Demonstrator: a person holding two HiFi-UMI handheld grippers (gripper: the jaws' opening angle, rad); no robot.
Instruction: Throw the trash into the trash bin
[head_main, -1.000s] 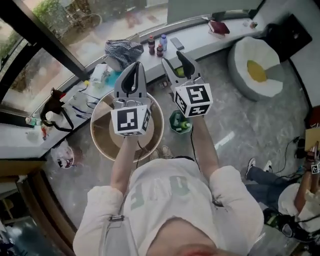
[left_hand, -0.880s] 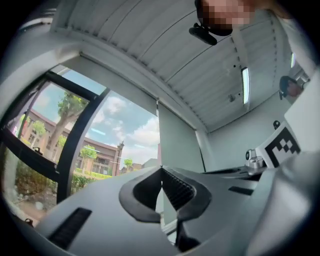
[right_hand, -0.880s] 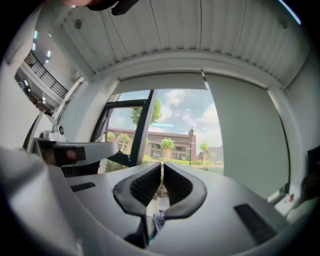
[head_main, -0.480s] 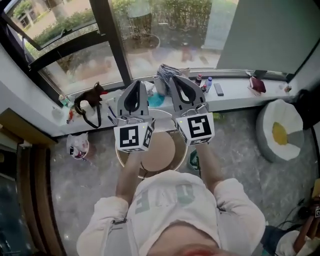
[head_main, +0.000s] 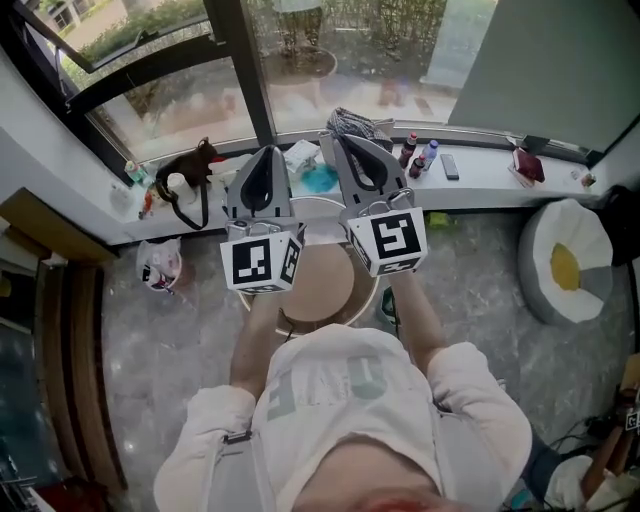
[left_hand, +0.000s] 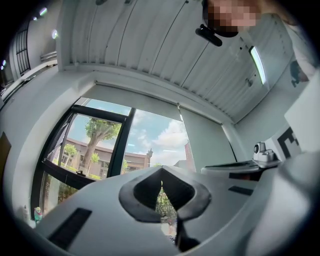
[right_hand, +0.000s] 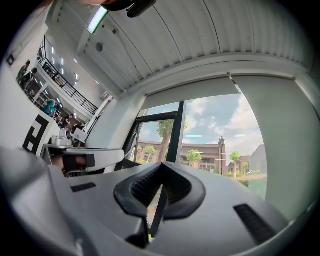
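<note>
Round bin (head_main: 330, 292) before window ledge (head_main: 480, 187); bag (head_main: 160, 268) on floor left, cushion (head_main: 562, 268) right.

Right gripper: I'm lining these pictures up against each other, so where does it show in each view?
Head view: the right gripper is at centre, its fingers shut and pointing toward the window.
Left gripper view: it is at the right side, seen side-on, with its marker cube at the edge.
Right gripper view: it is at bottom centre, fingers shut on nothing.
Shared landmark: the dark window post.

A casual lounge: tall windows (head_main: 330, 60), a cluttered window ledge (head_main: 480, 186), an egg-shaped beanbag (head_main: 565, 272).
</note>
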